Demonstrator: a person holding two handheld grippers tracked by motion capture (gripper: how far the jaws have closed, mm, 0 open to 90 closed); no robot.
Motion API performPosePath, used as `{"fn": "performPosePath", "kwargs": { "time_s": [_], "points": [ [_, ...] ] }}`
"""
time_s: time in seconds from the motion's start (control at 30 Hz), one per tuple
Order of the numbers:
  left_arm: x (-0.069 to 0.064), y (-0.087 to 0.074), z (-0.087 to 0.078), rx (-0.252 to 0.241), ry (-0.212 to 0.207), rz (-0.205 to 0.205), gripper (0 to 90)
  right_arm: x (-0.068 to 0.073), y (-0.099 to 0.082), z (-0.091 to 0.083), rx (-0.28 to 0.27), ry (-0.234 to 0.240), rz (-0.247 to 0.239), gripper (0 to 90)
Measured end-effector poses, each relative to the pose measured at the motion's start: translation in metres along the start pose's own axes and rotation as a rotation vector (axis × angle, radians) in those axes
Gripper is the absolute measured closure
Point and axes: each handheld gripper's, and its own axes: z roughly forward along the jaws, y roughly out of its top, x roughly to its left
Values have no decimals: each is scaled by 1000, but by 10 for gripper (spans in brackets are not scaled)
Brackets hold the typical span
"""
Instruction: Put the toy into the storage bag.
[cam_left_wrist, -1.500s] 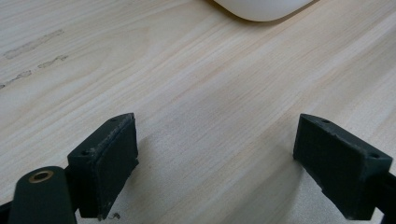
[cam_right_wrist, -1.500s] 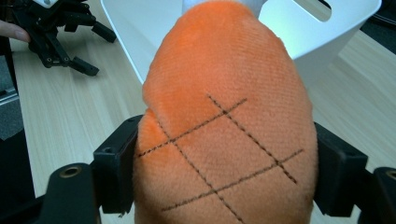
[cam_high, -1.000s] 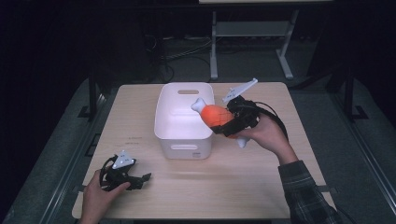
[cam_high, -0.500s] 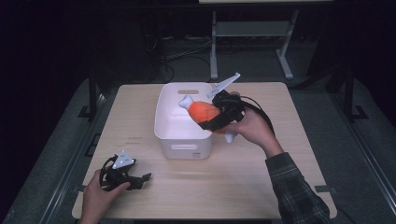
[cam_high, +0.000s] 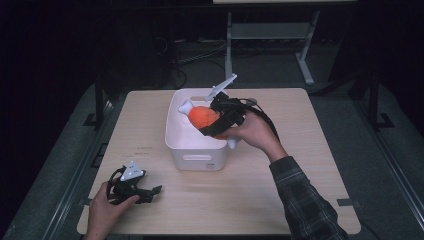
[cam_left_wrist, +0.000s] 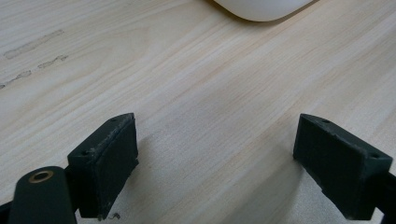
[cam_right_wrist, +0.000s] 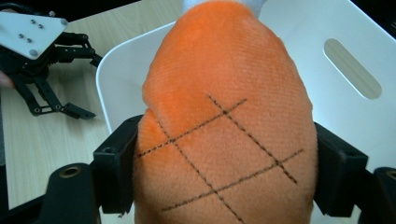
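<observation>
An orange plush toy (cam_high: 201, 116) with stitched crossing lines and a white end (cam_high: 186, 106) hangs above the inside of a white bin (cam_high: 197, 157). My right gripper (cam_high: 207, 125) is shut on it, one jaw on each side of its body. In the right gripper view the toy (cam_right_wrist: 224, 93) sits between the jaws of my right gripper (cam_right_wrist: 224, 177), with the bin's handle-slotted wall (cam_right_wrist: 336, 98) behind. My left gripper (cam_high: 150, 192) rests on the table at the front left, open. In its own view the left gripper (cam_left_wrist: 215, 172) has bare wood between its jaws.
The light wooden table (cam_high: 300, 190) carries the bin at its middle. A corner of the bin (cam_left_wrist: 261, 9) lies ahead of the left gripper. My left gripper (cam_right_wrist: 91, 86) lies beyond the bin's rim in the right gripper view. A metal stand (cam_high: 265, 35) rises behind the table.
My right gripper has carried the orange toy leftward, from over the bin's right rim to above its inside. The left gripper has stayed in place.
</observation>
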Motion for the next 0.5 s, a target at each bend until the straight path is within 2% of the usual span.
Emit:
{"fn": "performPosePath", "kwargs": {
  "time_s": [0.5],
  "points": [
    [0, 0, 0, 1, 0, 1, 129, 1, 23, 31, 43, -6, -10, 230]
  ]
}}
